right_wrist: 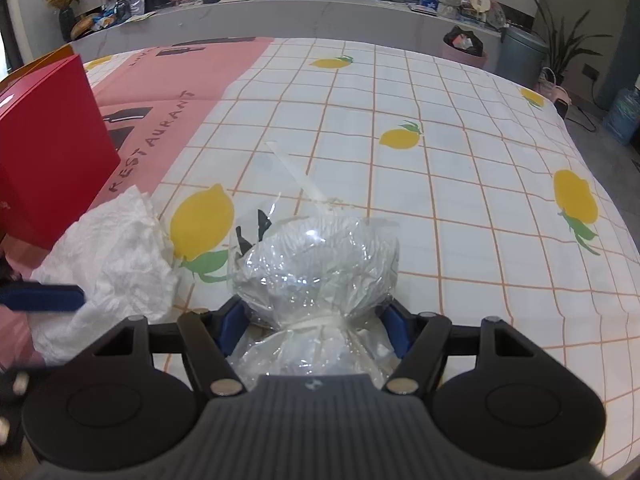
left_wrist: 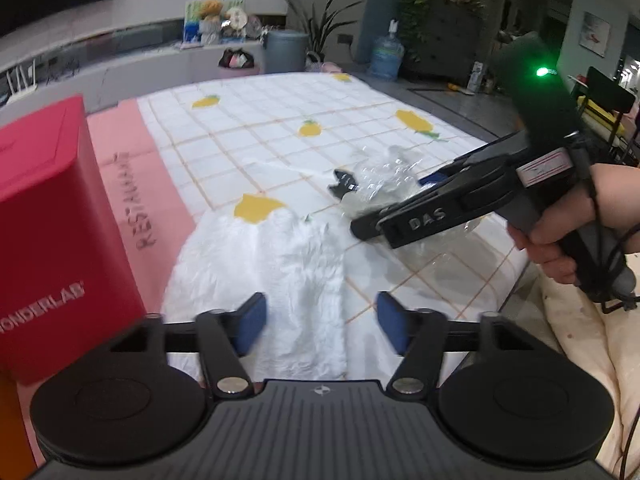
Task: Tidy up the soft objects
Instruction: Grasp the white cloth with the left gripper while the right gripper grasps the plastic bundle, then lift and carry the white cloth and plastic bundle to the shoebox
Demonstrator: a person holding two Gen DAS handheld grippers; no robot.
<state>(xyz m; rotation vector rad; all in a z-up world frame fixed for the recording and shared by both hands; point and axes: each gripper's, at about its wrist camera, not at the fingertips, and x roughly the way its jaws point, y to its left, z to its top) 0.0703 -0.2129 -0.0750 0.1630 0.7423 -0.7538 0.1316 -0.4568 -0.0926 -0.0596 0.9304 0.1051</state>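
Observation:
A white crumpled plastic bag point(left_wrist: 264, 276) lies on the table just ahead of my left gripper point(left_wrist: 320, 322), which is open and empty above its near end. The bag also shows in the right wrist view point(right_wrist: 108, 264). A clear crinkled plastic bag point(right_wrist: 316, 268) with a small black piece inside sits between the pads of my right gripper point(right_wrist: 316, 326), which is shut on its bunched neck. In the left wrist view the right gripper point(left_wrist: 404, 216) lies over the clear bag point(left_wrist: 376, 180) to the right.
A red box point(left_wrist: 52, 232) stands at the left on the pink part of the tablecloth point(left_wrist: 132, 184); it also shows in the right wrist view point(right_wrist: 44, 152). The lemon-print cloth point(right_wrist: 460, 184) covers the table. The table edge runs along the right.

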